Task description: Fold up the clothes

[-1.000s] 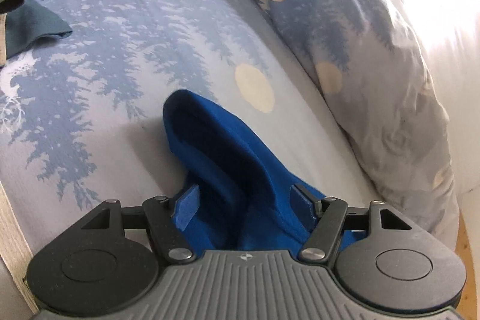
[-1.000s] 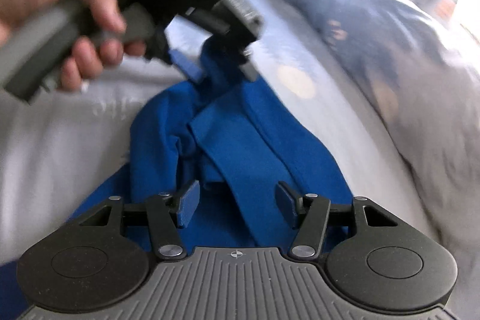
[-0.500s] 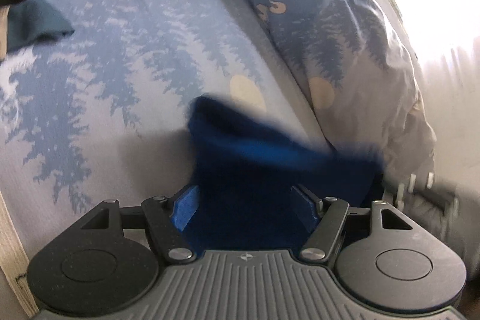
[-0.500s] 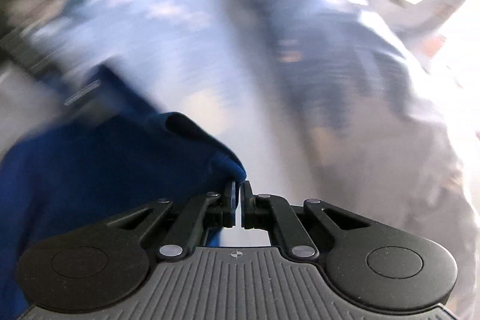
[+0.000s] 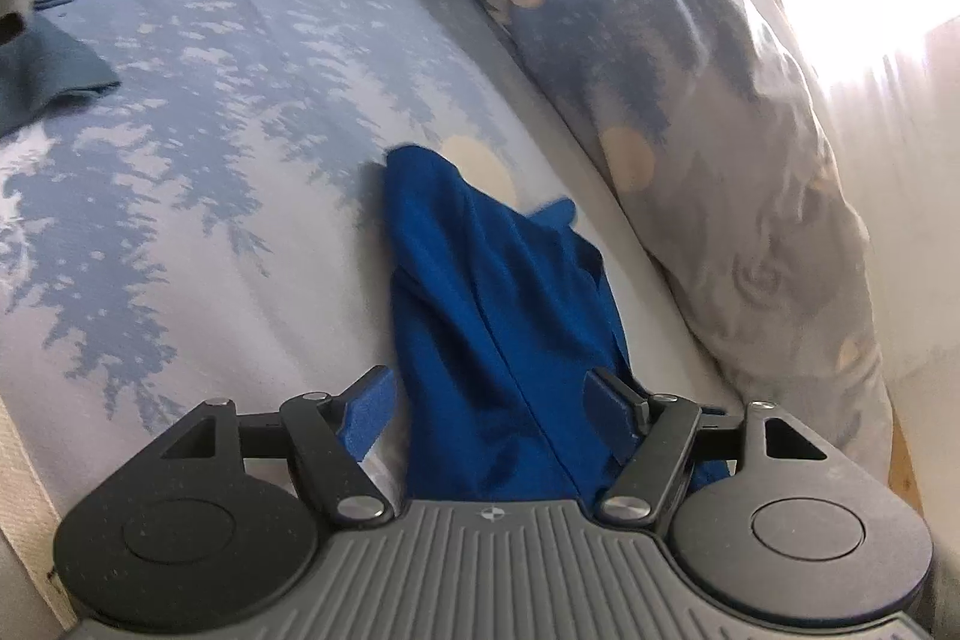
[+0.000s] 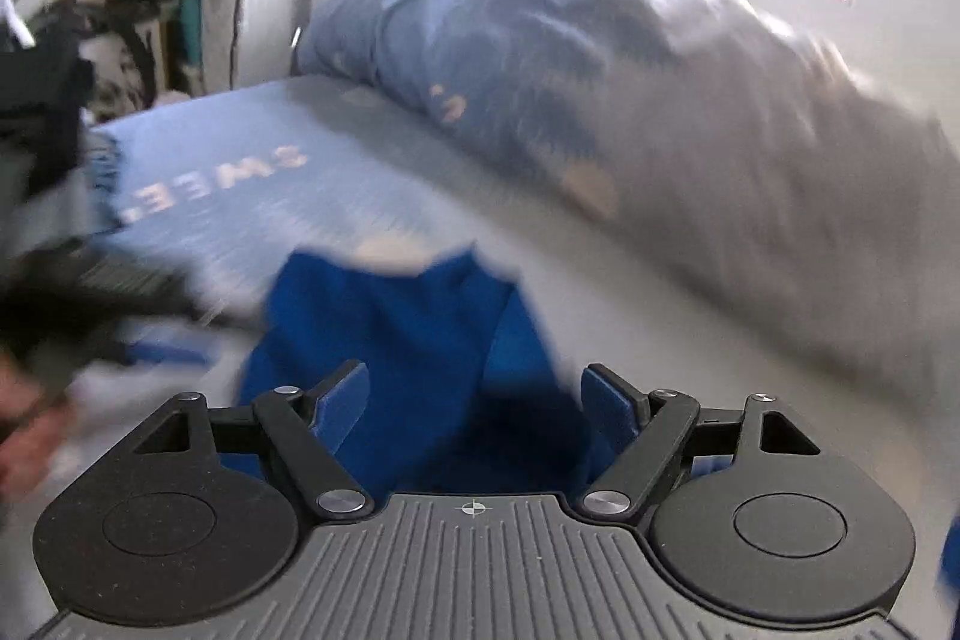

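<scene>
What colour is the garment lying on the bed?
Solid royal blue garment, no visible print; clearest in the left wrist view.

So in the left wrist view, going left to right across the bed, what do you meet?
dark teal garment → printed bedsheet → blue garment → rumpled duvet

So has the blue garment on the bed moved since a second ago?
Yes. In the left wrist view the blue garment now reaches further right, toward the duvet, its far tip partly covering the pale moon print.
</scene>
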### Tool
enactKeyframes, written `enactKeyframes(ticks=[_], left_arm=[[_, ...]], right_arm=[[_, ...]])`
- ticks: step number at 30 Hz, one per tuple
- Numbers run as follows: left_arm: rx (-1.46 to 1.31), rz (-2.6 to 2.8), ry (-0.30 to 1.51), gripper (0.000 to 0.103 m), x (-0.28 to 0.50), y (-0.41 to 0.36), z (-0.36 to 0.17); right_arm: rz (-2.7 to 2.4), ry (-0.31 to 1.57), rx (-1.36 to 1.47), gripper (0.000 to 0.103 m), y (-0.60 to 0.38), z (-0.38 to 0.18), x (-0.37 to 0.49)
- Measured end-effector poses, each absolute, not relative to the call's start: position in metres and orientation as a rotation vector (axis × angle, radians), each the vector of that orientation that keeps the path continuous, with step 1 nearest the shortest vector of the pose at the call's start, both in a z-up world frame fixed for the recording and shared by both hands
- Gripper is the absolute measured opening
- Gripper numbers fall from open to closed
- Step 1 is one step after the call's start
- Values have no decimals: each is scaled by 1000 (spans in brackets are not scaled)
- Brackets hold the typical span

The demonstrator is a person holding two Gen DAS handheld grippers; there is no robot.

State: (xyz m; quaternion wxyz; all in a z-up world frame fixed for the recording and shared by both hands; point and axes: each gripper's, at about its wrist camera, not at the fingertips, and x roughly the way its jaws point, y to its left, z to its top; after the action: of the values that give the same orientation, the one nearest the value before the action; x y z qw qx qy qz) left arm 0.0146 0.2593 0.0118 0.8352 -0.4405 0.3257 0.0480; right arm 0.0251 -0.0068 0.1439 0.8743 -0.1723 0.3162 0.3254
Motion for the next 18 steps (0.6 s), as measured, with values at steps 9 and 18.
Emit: enactKeyframes(ticks=[9, 18], left_arm=[[-825, 29, 728, 76, 10, 228, 15], [-717, -59, 759, 76, -2, 190, 17]], right_arm=[[617, 945, -136, 58, -110, 96, -173], [590, 996, -52, 46, -92, 51, -232]])
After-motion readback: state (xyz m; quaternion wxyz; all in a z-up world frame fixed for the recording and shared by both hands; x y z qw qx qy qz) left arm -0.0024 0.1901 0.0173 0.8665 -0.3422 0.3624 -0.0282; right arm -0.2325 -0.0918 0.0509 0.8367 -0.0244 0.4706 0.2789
